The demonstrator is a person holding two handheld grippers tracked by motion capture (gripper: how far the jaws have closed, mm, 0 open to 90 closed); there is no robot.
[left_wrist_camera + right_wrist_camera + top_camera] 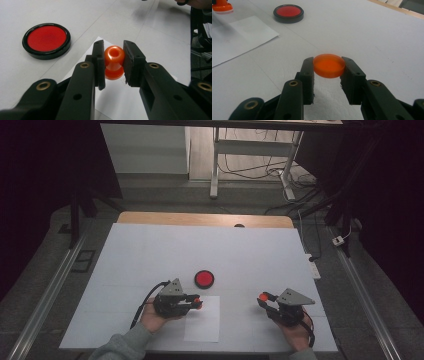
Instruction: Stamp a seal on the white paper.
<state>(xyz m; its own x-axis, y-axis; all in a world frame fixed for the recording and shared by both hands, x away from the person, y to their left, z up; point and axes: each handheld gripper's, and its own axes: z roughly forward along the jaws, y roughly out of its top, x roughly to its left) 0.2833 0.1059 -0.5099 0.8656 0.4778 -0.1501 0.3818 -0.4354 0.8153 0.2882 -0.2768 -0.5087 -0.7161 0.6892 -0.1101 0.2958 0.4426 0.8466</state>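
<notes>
The left hand-held gripper (pixel 113 62) is clamping a glossy orange knob-shaped piece (pixel 114 61): a rounded head with a hole in its top, narrowing to a neck and flaring into a round base. The black pads are pressing on both sides of the head, and the piece is hanging just above a white sheet of paper (pixel 117 100) lying on the desk (pixel 75 15). In the high view this gripper (pixel 196 301) is sitting at the paper's (pixel 205 325) near-left edge.

The right hand-held gripper (pixel 328 68) is pinching a flat, translucent orange disc (pixel 329 65) by its rim, holding it level over the bare desk, well apart from the paper (pixel 239 37). In the high view the disc (pixel 262 297) is showing as a small orange spot at the jaw tips.

Between the two, farther back, a round black-rimmed pad with a red face (pixel 204 278) is resting on the desk.

The knob's underside is being hidden by the jaws, and whether the disc is solid or hollow is hard to make out. The desk's white cover is looking matt and finely pebbled close up.
</notes>
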